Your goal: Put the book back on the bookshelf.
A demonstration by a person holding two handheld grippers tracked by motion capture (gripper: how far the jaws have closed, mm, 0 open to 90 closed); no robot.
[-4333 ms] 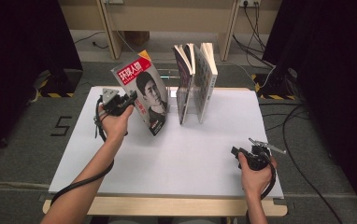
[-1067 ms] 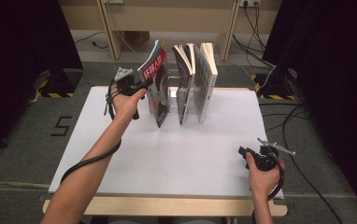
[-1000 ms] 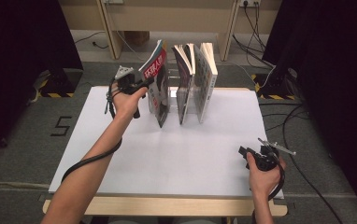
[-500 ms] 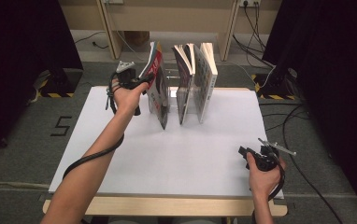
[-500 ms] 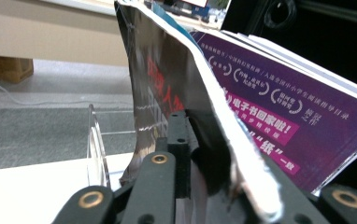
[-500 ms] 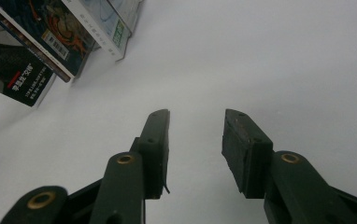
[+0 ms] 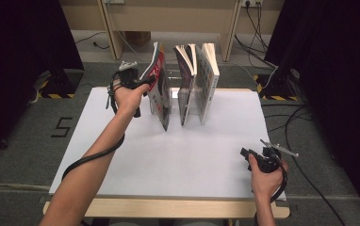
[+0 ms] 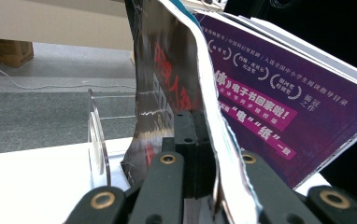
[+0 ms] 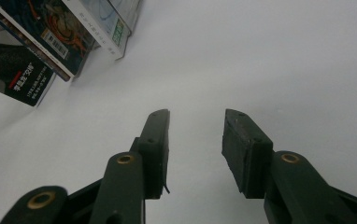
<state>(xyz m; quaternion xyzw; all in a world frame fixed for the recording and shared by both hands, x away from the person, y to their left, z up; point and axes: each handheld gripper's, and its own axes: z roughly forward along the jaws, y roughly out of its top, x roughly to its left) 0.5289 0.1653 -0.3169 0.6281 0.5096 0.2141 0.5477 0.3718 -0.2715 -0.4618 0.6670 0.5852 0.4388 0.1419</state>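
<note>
high view: the left tool [image 7: 143,84] is clamped on the upright magazine [image 7: 160,92] at the far middle of the white surface [image 7: 135,155]

left gripper view: its glossy, floppy cover [image 8: 167,93] bows, so grip near the spine

right gripper view: the right tool [image 9: 195,140] stands apart, empty

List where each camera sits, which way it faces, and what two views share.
High view: above the table's near side, facing forward and down; both forearms enter from below.
Left gripper view: on the left gripper, its jaws clamping the glossy red-lettered magazine.
Right gripper view: on the right gripper, facing the white table.
Shared: the magazine, high and left.
</note>
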